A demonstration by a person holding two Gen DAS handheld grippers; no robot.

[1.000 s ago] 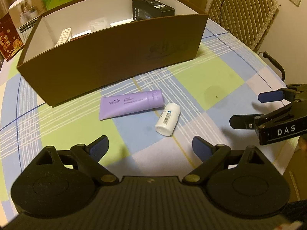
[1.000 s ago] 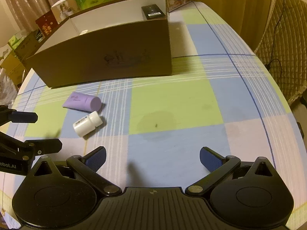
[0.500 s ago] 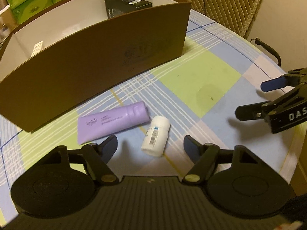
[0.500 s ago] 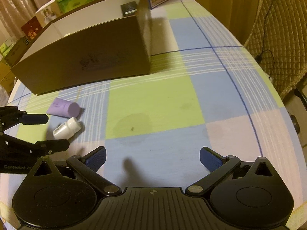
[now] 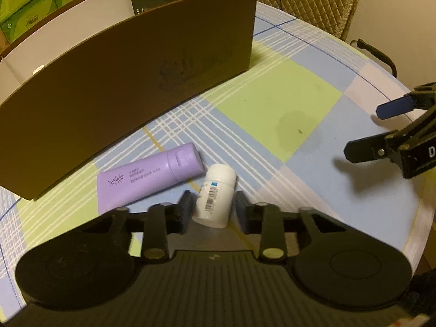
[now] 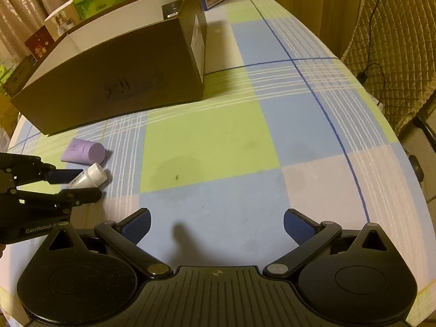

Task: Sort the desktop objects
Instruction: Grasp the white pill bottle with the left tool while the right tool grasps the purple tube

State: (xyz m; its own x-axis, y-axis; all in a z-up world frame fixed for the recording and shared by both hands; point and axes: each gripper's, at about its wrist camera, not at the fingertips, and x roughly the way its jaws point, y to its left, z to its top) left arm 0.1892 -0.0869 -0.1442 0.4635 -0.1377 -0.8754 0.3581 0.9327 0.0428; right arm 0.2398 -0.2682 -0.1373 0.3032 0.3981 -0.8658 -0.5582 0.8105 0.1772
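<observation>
Left wrist view has the left hand-held gripper [image 5: 213, 209] down at the desk [image 5: 340, 199] with its jaws just closed in around the little white bottle [image 5: 215, 197]. Both pads look tight against its sides, so I'd call it pinched, though that view is a bit smeared. The right wrist view backs it up, with the bottle sitting between the two fingers.

If I were doing this lift, I'd go straight up first. The purple tube [image 5: 150, 178] lies just beside the bottle, its cap end nearly touching, so any sideways drag probably nudges it. The grip sits around the labelled body, toward the bottom end rather than the cap, which seems fine for something this light, but smooth round plastic can roll between flat pads, so no wrist flicks. Then it needs to clear the tall brown wall of the cardboard box [image 5: 130, 81] before going in, I'd guess.

Bottle itself: short, white, lying on its side on the checked cloth, rounded cap pointing toward the box, barcode label facing up, small blue mark by the barcode. The print's too tiny to read.

Right hand-held gripper [image 6: 216, 224] is spread wide, holding nothing, hanging over a bare patch of cloth well away from both items.
</observation>
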